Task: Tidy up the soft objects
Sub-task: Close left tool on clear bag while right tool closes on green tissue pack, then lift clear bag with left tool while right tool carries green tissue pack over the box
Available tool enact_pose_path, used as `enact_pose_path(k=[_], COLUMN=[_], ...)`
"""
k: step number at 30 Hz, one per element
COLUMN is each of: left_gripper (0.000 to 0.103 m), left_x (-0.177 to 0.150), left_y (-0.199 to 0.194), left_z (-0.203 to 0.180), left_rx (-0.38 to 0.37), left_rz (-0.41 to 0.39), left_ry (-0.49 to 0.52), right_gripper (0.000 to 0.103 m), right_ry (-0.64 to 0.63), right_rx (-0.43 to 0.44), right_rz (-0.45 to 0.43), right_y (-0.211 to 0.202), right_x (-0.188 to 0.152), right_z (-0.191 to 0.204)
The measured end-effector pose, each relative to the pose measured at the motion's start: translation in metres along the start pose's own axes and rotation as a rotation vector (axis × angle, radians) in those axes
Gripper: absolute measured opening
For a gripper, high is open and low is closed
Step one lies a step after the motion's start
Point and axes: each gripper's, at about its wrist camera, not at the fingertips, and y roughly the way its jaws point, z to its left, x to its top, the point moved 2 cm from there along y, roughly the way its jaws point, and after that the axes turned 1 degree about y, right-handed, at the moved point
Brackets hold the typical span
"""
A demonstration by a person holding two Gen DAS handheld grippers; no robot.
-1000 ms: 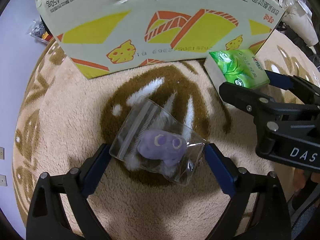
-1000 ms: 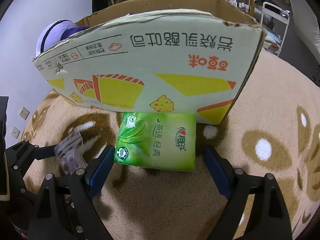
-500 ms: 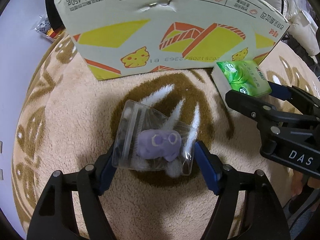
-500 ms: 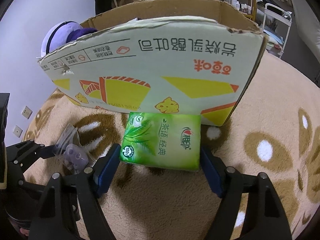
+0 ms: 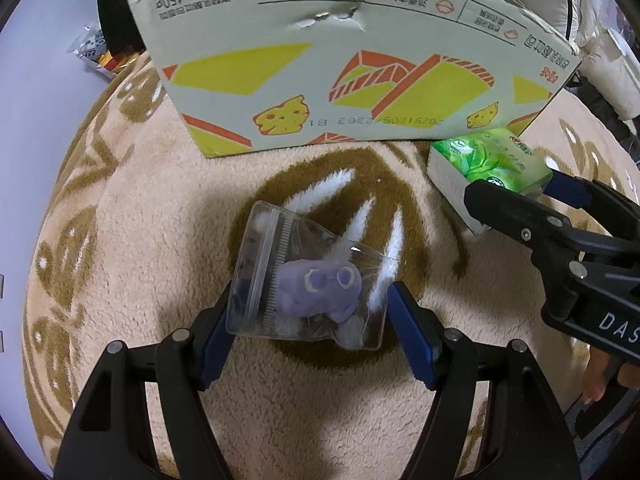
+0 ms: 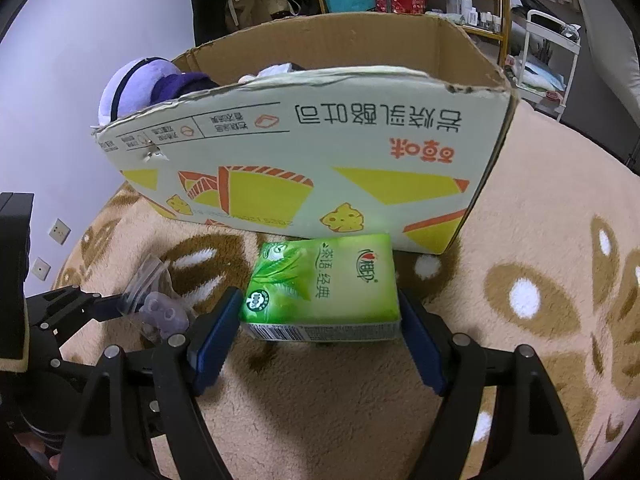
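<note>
A clear zip bag [image 5: 256, 280] with a small purple soft toy [image 5: 316, 288] inside sits between the blue pads of my left gripper [image 5: 310, 300], which is shut on the bag's two sides just above the rug. A green tissue pack [image 6: 324, 284] is clamped between the pads of my right gripper [image 6: 320, 308], its near edge raised off the rug, right in front of the cardboard box [image 6: 320, 140]. In the left wrist view the right gripper [image 5: 532, 196] and the tissue pack [image 5: 488, 156] are at the right. The bag [image 6: 160, 304] shows at the left of the right wrist view.
The open cardboard box [image 5: 340, 80] stands just beyond both grippers, with a purple and white plush [image 6: 132, 88] inside. A beige and brown patterned rug [image 5: 140, 240] covers the floor. Shelves and a white cart [image 6: 552, 52] stand behind the box. A wall [image 6: 52, 80] is at the left.
Both pairs of jaws have closed in, the left onto the zip bag and the right onto the tissue pack. The bag has tipped up between the pads, and the pack's near edge has come up.
</note>
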Motion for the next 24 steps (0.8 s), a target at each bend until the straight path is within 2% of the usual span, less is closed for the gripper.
enact_pose_path(k=[4,6,10,11,15,20,24], left_gripper=[0.066,0.057,0.047,0.036,0.015,0.012,0.012], left_x=[-0.001,-0.001,-0.002,-0.002,-0.006,-0.007,-0.011], left_y=[-0.003,-0.006,-0.012,-0.015,-0.025,-0.037,-0.057], left_z=[0.005,0.009,0.014,0.015,0.016,0.013,0.011], left_rx=[-0.020,-0.037,-0.071,-0.077,-0.145,-0.116,-0.066], left_rz=[-0.006,-0.013,-0.025,-0.033,-0.053,-0.088,-0.166], left_ry=[-0.028,-0.045,-0.064,-0.066,-0.080,-0.061,-0.057], right_gripper=[0.081,0.081,0.081,0.081,0.081,0.080,0.080], right_ry=[0.014,0.015,0.017,0.016,0.013,0.000,-0.006], right_rx=[0.004,0.004,0.006,0.004,0.008,0.005,-0.002], right_rz=[-0.019,-0.028,-0.028,-0.029,-0.044,-0.077,-0.133], right_y=[-0.005,-0.010,-0.014,-0.015,-0.021,-0.033,-0.050], right_x=[0.001,0.001,0.000,-0.001,-0.001,-0.002,0.000], right_z=[0.000,-0.002,-0.003,-0.003,-0.002,0.001,0.002])
